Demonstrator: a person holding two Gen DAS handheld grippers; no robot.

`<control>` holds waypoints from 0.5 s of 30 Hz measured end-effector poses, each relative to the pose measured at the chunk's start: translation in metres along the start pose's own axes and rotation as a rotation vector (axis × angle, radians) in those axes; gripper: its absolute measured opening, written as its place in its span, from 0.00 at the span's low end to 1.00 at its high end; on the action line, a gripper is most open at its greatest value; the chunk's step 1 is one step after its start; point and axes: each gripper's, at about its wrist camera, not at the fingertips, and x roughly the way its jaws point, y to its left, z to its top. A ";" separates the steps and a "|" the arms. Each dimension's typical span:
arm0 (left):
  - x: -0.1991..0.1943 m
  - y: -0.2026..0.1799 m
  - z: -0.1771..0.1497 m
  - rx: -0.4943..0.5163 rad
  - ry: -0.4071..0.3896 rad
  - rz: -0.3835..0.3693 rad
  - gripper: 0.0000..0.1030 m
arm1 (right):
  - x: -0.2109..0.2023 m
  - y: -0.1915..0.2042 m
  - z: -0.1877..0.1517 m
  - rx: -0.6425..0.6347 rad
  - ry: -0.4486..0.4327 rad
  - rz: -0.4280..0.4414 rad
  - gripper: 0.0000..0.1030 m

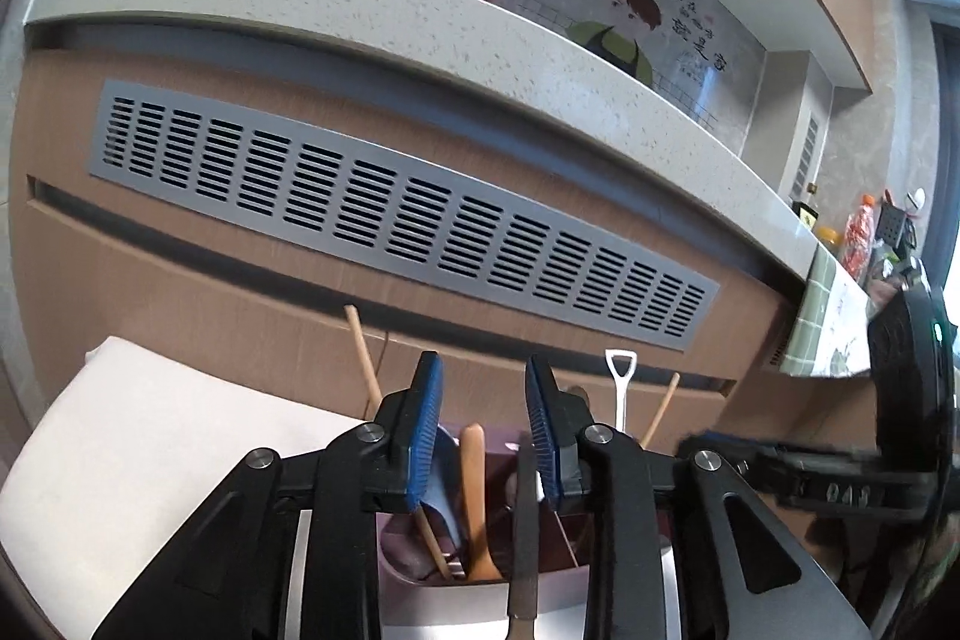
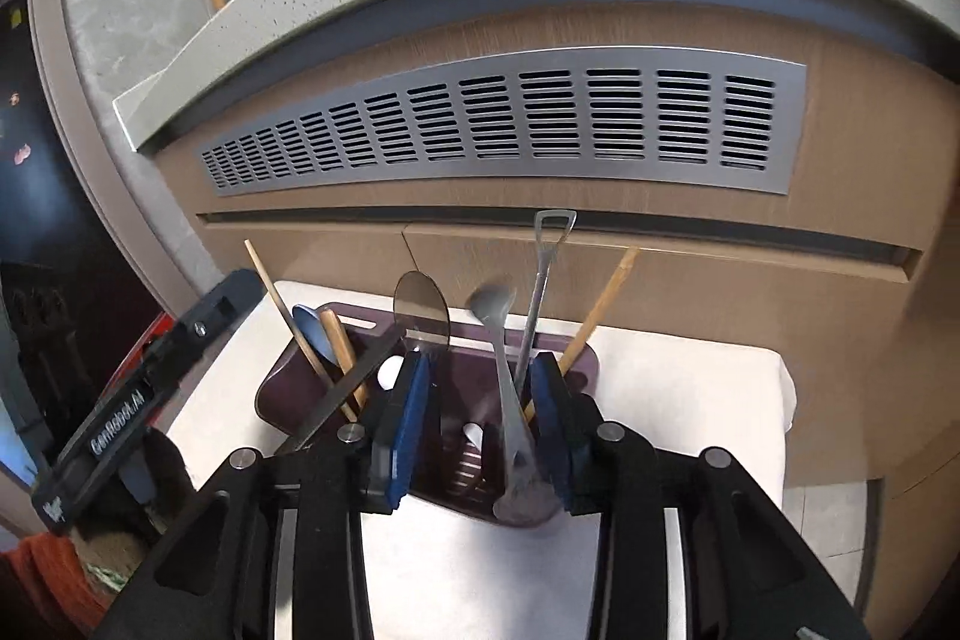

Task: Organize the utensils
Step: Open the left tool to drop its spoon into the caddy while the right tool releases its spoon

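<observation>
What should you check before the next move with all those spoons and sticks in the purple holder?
1. Purple holder upright on the white cloth: ok.
2. Left gripper open, nothing between its pads: ok.
3. Right gripper open around the holder's middle: ok.
4. Flat dark file fully inside the holder: not ok, it leans out over the rim.
5. Grey spoon free of the right gripper's pads: cannot tell.

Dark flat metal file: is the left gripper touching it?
Cannot tell. In the left wrist view the dark flat metal file runs beside the left gripper's right pad; no clear gap or contact.
</observation>
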 end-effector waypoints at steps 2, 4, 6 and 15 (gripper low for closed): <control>-0.007 0.003 0.005 -0.025 -0.014 0.001 0.29 | -0.007 -0.002 -0.008 0.014 -0.012 -0.018 0.33; -0.016 0.002 0.010 -0.019 -0.034 0.006 0.29 | -0.019 0.002 -0.017 -0.007 -0.033 -0.033 0.33; -0.021 -0.001 0.013 -0.003 -0.036 0.008 0.29 | -0.029 0.007 -0.023 -0.031 -0.047 -0.047 0.33; -0.075 -0.019 0.002 0.083 0.032 0.007 0.30 | -0.076 0.021 -0.053 -0.030 -0.123 -0.027 0.33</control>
